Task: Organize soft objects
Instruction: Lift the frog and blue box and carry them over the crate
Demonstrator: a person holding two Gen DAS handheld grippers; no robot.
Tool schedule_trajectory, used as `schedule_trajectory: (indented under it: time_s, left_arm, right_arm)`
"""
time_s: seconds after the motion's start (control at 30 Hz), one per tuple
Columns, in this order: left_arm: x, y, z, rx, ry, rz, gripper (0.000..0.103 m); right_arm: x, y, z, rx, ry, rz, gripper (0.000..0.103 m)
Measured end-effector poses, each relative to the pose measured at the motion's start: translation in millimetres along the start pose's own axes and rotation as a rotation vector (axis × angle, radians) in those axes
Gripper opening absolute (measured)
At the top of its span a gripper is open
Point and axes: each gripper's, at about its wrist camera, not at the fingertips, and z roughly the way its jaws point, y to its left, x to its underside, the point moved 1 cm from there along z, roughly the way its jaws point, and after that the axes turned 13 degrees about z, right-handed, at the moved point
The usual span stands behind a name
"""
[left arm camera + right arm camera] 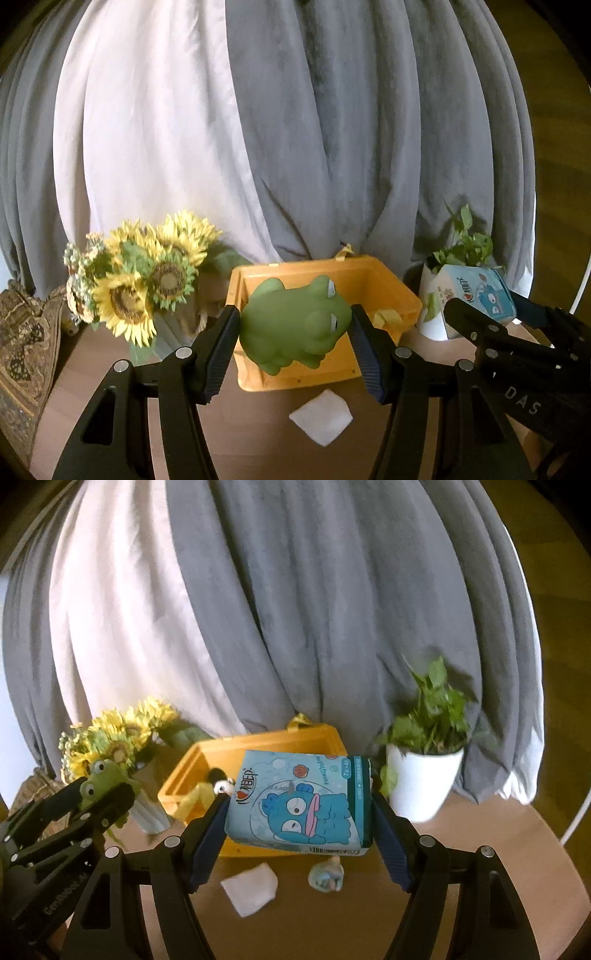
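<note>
My left gripper (pixel 295 325) is shut on a green soft frog toy (pixel 295 325) and holds it in the air just in front of the orange bin (pixel 391 291). My right gripper (pixel 299 801) is shut on a blue tissue pack (pixel 299 801) with a cartoon fish, held above the front of the same orange bin (pixel 258 738). A yellow plush toy (pixel 199 795) lies inside the bin. A white folded cloth (pixel 251 888) and a small pale blue soft toy (pixel 327 875) lie on the brown table in front of the bin.
A vase of sunflowers (pixel 144 280) stands left of the bin. A white pot with a green plant (pixel 424 775) stands right of it. Grey and white curtains (pixel 258 129) hang behind. A patterned cushion (pixel 26 350) lies at the far left.
</note>
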Motion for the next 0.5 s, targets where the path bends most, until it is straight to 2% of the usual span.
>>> schedule_trajectory:
  time_s: [0.5]
  left_arm:
    - [-30,11,31,-0.031,-0.055,0.001,0.059]
  right_arm:
    - [-32,13,28,-0.063,-0.034,-0.042,0.075]
